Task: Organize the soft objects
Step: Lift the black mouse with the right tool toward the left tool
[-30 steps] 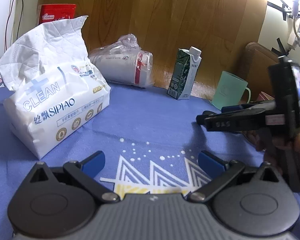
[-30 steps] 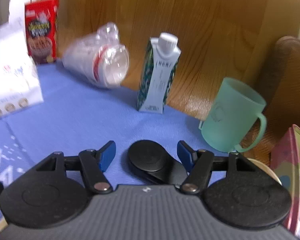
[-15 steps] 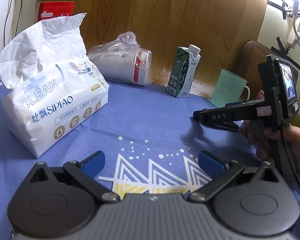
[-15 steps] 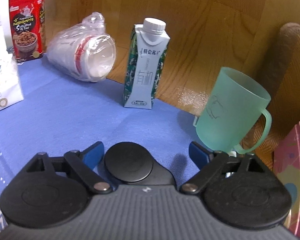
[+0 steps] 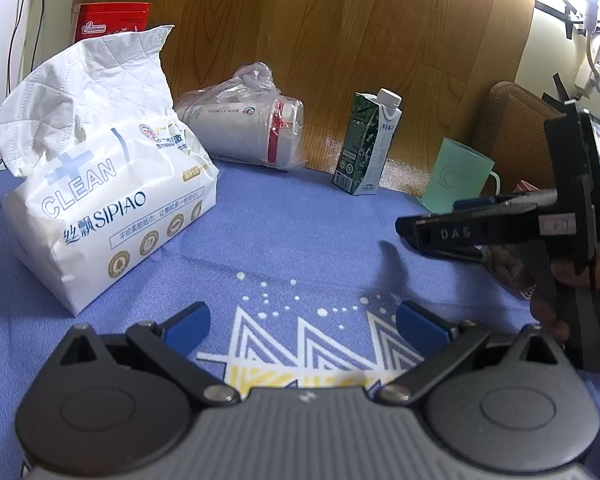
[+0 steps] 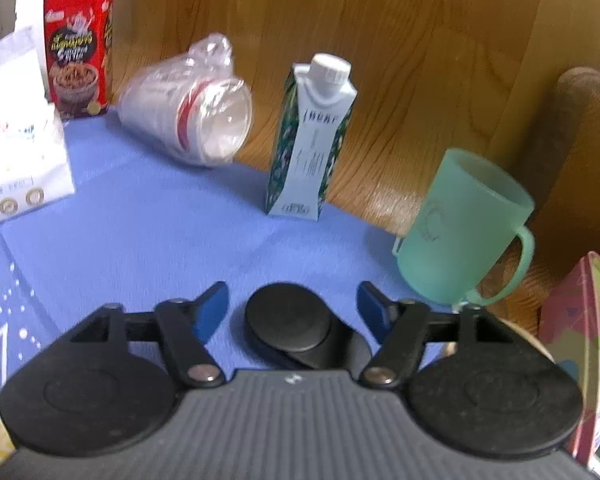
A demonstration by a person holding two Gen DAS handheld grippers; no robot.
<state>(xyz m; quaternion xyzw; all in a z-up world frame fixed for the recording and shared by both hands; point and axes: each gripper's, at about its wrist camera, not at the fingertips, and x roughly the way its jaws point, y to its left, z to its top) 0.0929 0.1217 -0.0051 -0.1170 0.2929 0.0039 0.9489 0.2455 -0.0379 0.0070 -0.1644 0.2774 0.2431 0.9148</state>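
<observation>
Fingers first: the left gripper [image 5: 302,322] hangs low over the blue cloth [image 5: 284,232] with its blue pads spread wide, nothing between them but the white mountain print on the cloth. The right gripper [image 6: 292,304] shows its pads apart too, and they are closing at this moment. Between them sits a black round-ended piece [image 6: 296,324], which seems to be part of the tool itself; the pads do not press on it, and no object is held. In the left wrist view the right gripper comes in from the right, side-on, with a hand [image 5: 572,280] wrapped around its grip.

The soft things lie on the left of the bench — a white tissue pack [image 5: 108,200] sits near and left, one sheet pulled up out of its top. Just beyond it, farther back, a stack of paper cups in a plastic bag [image 5: 244,128] lies on its side, mouth turned to the right. A red cereal box [image 6: 80,48] stands upright at the far left, behind the pack.

A green and white carton [image 6: 312,140] with a white cap stands upright right of the cups, at the cloth's far edge. A mint-green mug [image 6: 460,232] stands farther right, its handle to the right, near the right gripper. A pink and green box [image 6: 572,352] shows at the right edge of the right wrist view. A wooden panel [image 5: 340,40] rises behind everything.
</observation>
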